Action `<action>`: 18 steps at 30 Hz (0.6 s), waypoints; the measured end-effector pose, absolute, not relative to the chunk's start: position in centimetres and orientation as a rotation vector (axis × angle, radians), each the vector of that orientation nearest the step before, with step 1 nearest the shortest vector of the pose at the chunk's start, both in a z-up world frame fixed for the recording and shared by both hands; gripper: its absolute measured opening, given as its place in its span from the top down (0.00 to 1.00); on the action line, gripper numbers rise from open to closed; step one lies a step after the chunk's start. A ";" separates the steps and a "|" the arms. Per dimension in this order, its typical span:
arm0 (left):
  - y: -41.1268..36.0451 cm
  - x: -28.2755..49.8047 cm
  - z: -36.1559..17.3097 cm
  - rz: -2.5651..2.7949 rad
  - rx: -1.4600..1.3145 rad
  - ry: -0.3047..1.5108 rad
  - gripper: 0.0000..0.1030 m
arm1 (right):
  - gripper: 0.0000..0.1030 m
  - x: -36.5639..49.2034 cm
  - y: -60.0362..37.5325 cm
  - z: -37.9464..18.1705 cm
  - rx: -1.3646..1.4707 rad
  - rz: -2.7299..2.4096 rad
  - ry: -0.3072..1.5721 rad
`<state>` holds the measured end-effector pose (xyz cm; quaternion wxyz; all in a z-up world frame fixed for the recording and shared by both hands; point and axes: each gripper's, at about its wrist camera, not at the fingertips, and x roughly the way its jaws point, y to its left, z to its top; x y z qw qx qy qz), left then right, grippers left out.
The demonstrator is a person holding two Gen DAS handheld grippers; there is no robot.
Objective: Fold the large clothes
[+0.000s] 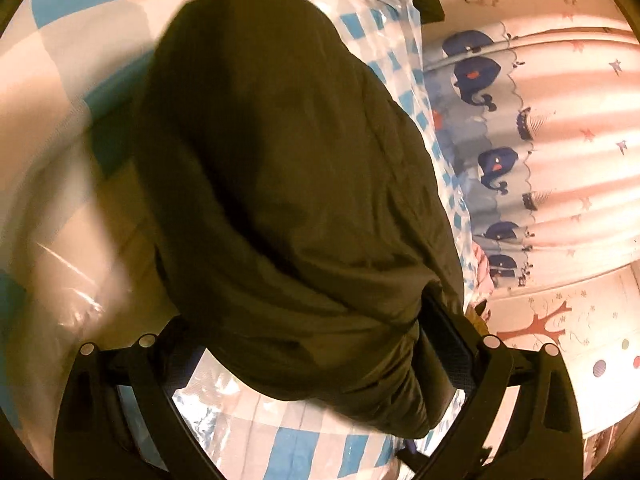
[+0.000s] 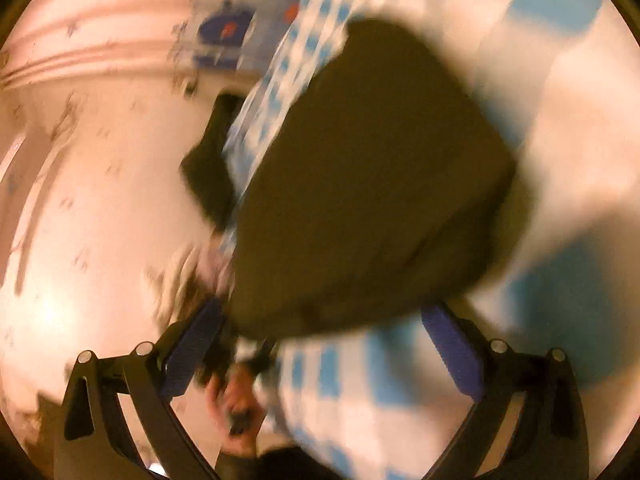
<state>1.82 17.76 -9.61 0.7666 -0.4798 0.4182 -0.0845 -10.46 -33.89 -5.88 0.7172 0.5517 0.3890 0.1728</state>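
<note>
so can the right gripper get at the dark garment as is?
Probably yes. The right gripper is open with the dark garment just ahead of its fingers, nothing between. Heavy blur hides whether it touches.

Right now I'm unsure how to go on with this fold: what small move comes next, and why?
Probably lower the left gripper and lay the dark garment onto the checked cover. The garment hangs bunched between its wide-apart fingers, while the right gripper is open and holds nothing.

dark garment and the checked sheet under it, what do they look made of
Dark garment: looks like soft matte woven fabric, olive-brown, with creases and no shine. Checked sheet: seems glossy plastic film, blue-and-white squares, showing bright glare and crinkles near the left claw.
</note>
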 end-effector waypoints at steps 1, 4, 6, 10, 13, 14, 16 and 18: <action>17.8 1.8 -9.6 -0.177 -1.041 0.904 0.10 | 0.07 -9.8 -34.3 -6.5 1.264 0.384 0.869; 17.8 2.2 -9.7 -0.164 -1.032 0.918 0.10 | 0.07 -8.3 -34.4 -7.6 1.281 0.355 0.885; 17.9 2.2 -9.7 -0.163 -1.024 0.919 0.10 | 0.06 -7.5 -33.6 -7.3 1.240 0.385 0.873; 17.7 2.3 -9.3 -0.127 -0.932 0.934 0.29 | 0.71 -6.8 -32.9 -7.0 1.182 0.426 0.854; 16.3 2.5 -8.1 -0.144 -0.792 0.945 0.64 | 0.78 -6.9 -32.5 -6.7 1.137 0.458 0.850; 16.1 1.9 -7.8 -0.144 -0.742 0.937 0.72 | 0.78 -7.2 -32.4 -5.9 1.116 0.479 0.845; 15.5 1.1 -6.7 -0.151 -0.668 0.917 0.79 | 0.80 -8.3 -32.4 -4.1 1.064 0.503 0.833; 15.0 -0.7 -5.4 -0.184 -0.632 0.897 0.83 | 0.80 -10.0 -32.6 -2.1 0.999 0.521 0.825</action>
